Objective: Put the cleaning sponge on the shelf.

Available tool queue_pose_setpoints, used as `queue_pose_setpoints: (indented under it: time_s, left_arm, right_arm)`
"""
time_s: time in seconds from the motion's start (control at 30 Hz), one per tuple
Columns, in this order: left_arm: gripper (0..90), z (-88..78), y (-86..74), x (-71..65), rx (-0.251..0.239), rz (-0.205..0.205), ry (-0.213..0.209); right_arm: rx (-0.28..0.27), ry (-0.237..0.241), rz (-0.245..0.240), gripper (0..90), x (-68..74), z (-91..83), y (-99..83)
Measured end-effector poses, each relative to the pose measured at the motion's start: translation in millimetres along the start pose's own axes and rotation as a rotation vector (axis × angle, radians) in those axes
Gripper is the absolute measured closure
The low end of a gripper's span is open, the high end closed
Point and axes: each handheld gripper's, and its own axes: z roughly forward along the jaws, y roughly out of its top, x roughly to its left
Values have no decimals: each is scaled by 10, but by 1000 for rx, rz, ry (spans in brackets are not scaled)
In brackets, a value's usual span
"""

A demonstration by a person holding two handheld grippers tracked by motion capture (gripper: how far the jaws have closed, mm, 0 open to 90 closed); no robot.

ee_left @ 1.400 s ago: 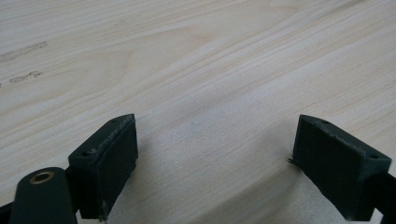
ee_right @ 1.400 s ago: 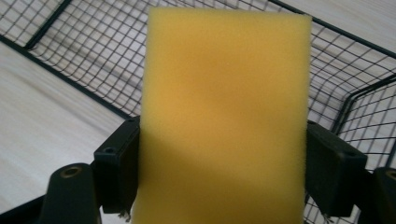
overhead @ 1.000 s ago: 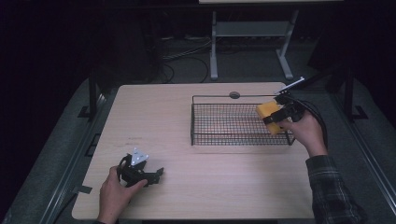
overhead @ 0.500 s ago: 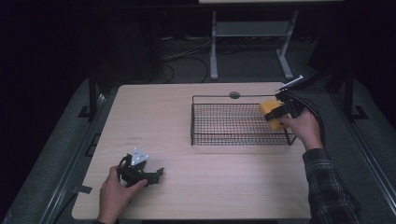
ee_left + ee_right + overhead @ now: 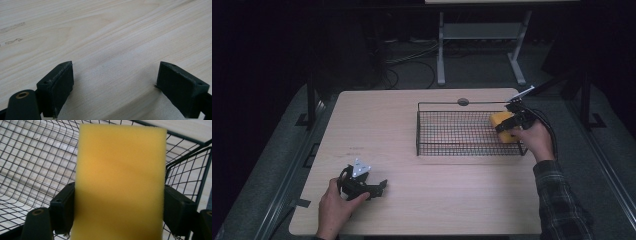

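Bench: pale wood-grain bench (image 5: 422,150) with a small round grey cable port at its far edge; it carries every item below.
Basket: shallow rectangular black wire-mesh basket (image 5: 432,131) on the right half of the bench, just in front of the cable port, open side up.
Sponge: rectangular yellow foam sponge (image 5: 502,125), held at the basket's right end, level with the wire rim and partly within the walls; in the right gripper view the sponge (image 5: 121,182) stands on end with the mesh floor and a basket corner behind it. Whether it touches the mesh floor cannot be told.
Right gripper: black hand-held right gripper (image 5: 511,124) over the basket's right end, with a trailing cable.
Right fingers: the two black fingers (image 5: 62,210) pinch the sponge from both long sides, pads pressed flat against the foam.
Left gripper: black hand-held left gripper (image 5: 379,186) bearing a grey three-cornered plate, lying low at the bench's near left, well apart from the basket.
Left fingers: two black fingers (image 5: 58,86) spread wide, bare bench between them, nothing gripped.
Hands: one hand wraps each gripper; the right forearm wears a dark plaid sleeve (image 5: 562,200).
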Motion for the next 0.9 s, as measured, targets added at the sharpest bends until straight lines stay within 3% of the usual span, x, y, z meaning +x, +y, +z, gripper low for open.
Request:
queue_pose_setpoints:
  time_s: [0.57,0.63,0.9]
  left_arm:
    - [133,0,0,0,0,0,0]
    - [133,0,0,0,0,0,0]
    - [133,0,0,0,0,0,0]
  right_arm:
    - [57,5,-16,221,23,212,-91]
    - [64,7,-23,185,29,230,-100]
    - [47,6,-29,171,42,172,-104]
